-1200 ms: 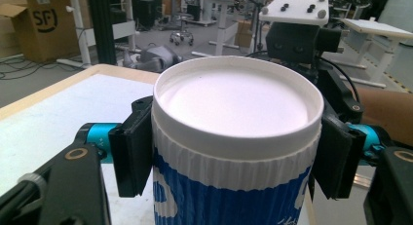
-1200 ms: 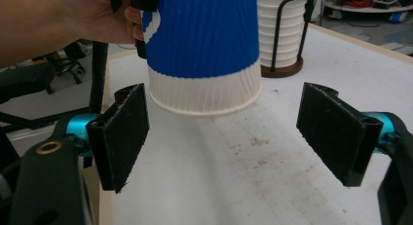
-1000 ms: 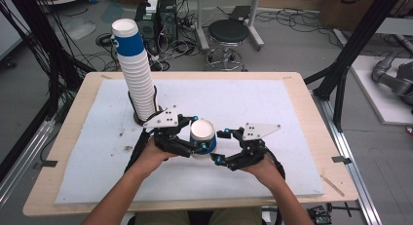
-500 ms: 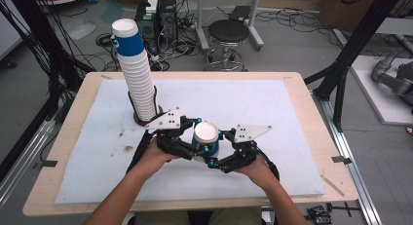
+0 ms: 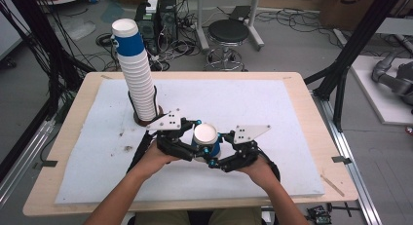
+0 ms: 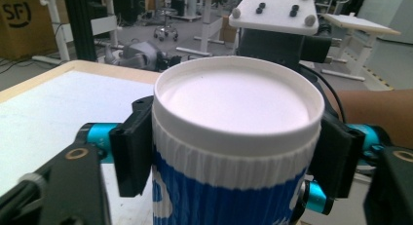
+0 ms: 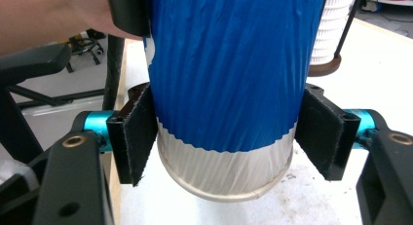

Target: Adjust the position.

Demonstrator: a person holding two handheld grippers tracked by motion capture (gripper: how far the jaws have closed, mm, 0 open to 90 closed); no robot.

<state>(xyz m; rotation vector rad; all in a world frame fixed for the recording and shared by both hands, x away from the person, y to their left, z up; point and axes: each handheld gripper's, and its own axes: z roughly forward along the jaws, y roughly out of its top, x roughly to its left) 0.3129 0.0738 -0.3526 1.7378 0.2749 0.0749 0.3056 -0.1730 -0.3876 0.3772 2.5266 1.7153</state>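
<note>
Cup [image 5: 205,140] with blue sleeve and white rim stands between the two grippers, above the white mat [image 5: 272,108], near the front middle of the table [image 5: 311,96]. The left gripper [image 6: 234,157] presses its pads on the cup just under the rim, its jaws having just been opening. The right gripper [image 7: 226,137] has just been closing and holds the cup low (near its base). A tall cup stack [image 5: 136,69] stands behind, well apart.

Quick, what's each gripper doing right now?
Left gripper: closed on the cup near its top; its jaws have just opened a little.
Right gripper: jaws have just closed, pads against the cup's lower part.
</note>
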